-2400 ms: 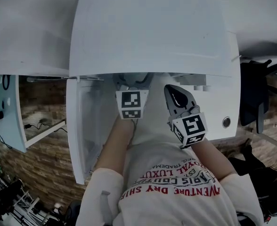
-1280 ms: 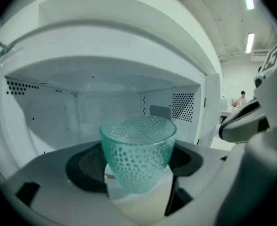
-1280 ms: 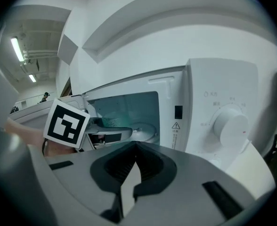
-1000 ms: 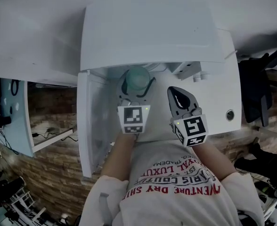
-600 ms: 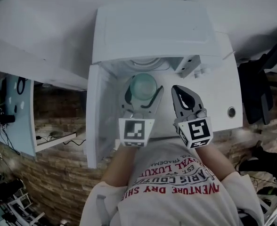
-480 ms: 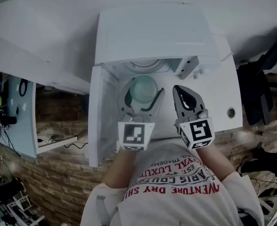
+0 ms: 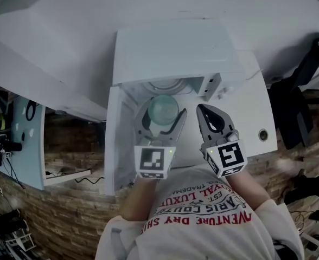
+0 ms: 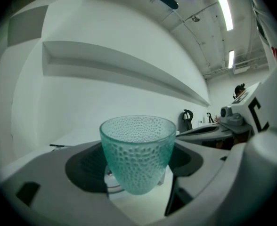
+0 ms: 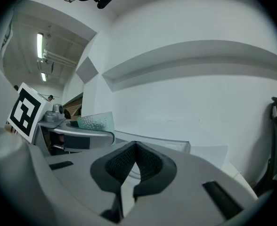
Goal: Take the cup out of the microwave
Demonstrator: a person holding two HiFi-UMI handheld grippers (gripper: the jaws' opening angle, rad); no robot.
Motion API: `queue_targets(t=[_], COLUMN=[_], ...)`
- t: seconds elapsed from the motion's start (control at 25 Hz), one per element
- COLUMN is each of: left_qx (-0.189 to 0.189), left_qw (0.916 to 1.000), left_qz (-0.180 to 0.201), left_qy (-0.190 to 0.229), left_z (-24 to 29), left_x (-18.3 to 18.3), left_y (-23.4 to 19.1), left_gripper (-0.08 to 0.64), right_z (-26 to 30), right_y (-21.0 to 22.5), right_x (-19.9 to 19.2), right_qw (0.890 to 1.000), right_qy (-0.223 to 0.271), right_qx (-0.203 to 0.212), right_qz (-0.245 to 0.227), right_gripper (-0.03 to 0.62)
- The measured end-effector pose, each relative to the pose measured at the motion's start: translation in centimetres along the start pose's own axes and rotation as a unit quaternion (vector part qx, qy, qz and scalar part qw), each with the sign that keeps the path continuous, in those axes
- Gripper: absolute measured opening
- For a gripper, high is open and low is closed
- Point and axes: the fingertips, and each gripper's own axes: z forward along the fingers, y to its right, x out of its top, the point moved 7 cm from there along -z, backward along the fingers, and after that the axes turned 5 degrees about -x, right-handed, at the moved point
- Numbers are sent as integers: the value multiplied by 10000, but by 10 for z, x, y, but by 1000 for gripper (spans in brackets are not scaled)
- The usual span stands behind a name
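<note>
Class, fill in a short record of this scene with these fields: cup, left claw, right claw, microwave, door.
cup: green dimpled glass, upright
left claw: shut on the cup, one jaw on each side
right claw: jaws together, nothing between them, beside the cup
microwave: white, front open
door: swung open, at the left in the head view

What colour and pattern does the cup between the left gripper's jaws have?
Translucent teal cup with a dimpled bubble pattern; clearest in the left gripper view.
</note>
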Motion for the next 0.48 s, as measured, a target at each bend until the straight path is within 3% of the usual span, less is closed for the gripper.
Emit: queue_targets(t=[0.48], left_qx=[9], left_qw=[9999], left_qz=[-96], left_qy=[-140], left_z=[0], left_x=[-3], left_y=[-8], left_gripper=[379], right_z=[8], right_y=[-2], right_x=[6], right_qw=[9999], right_qy=[51], right_qx=[70], right_qz=[57], right_gripper=[9])
